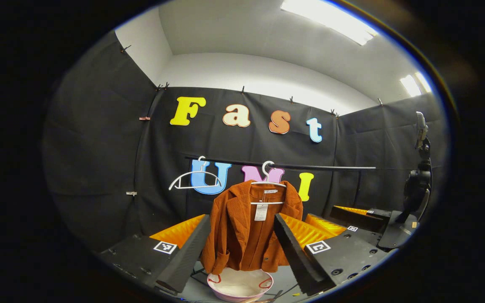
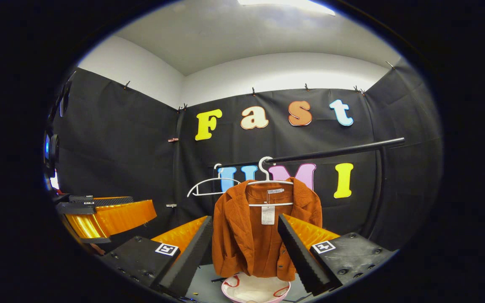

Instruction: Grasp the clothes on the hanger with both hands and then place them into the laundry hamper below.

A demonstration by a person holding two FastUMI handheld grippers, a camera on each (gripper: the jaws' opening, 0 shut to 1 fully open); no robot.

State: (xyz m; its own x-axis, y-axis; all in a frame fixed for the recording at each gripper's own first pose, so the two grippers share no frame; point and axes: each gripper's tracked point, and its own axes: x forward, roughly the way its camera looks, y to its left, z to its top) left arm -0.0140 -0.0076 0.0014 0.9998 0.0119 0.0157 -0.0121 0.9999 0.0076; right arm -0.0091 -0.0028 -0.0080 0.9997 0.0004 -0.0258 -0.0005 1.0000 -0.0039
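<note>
rust-orange corduroy jacket (image 1: 246,227) hangs on a white hanger (image 1: 267,183) from the black rail (image 1: 310,167), just above the pink round laundry hamper (image 1: 240,285). we've got our left gripper (image 1: 242,240) and right gripper (image 2: 244,244) both spread wide, touching nothing.

Two hangers (image 1: 195,179) (one bare), one jacket (image 1: 249,227), one hamper (image 1: 240,286).

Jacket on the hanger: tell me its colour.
Rust orange, with a ribbed texture; the jacket shows best in the right gripper view.
</note>
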